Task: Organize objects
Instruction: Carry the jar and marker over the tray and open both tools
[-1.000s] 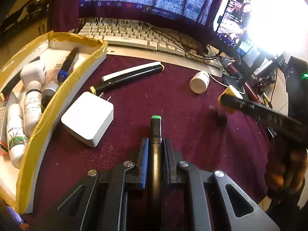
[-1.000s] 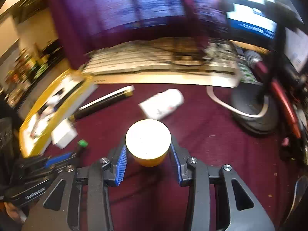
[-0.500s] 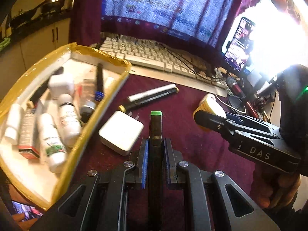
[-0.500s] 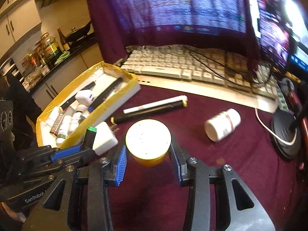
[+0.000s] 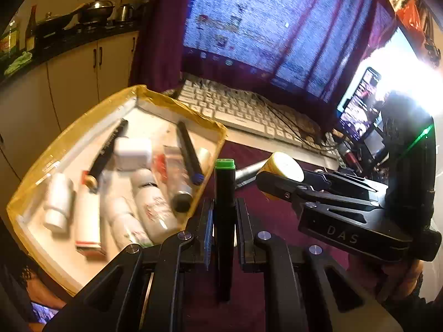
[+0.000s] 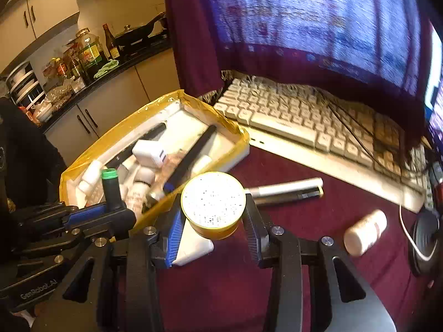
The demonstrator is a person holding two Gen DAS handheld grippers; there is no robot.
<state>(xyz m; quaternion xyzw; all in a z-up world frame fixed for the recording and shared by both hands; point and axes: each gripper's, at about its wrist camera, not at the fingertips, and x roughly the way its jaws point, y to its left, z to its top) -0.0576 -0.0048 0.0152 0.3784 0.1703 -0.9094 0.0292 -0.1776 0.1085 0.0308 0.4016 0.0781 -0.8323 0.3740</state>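
Note:
My left gripper is shut on a black marker with a green cap, which stands upright between its pads just right of the yellow-taped white tray. The tray holds several white bottles, markers and a white charger. My right gripper is shut on a yellow jar with a white lid, held above the tray's near right corner. In the right wrist view the left gripper and its marker hover over the tray's near edge. The left wrist view shows the jar close to the right.
A white charger block lies on the maroon cloth under the right gripper. Two markers lie side by side behind the jar. A white bottle lies on its side at the right. A keyboard and a stand base line the back and right.
Both grippers have moved left and a little up toward the tray, each keeping its load. The tray now looms larger and nearer, and the two grippers are closer together.

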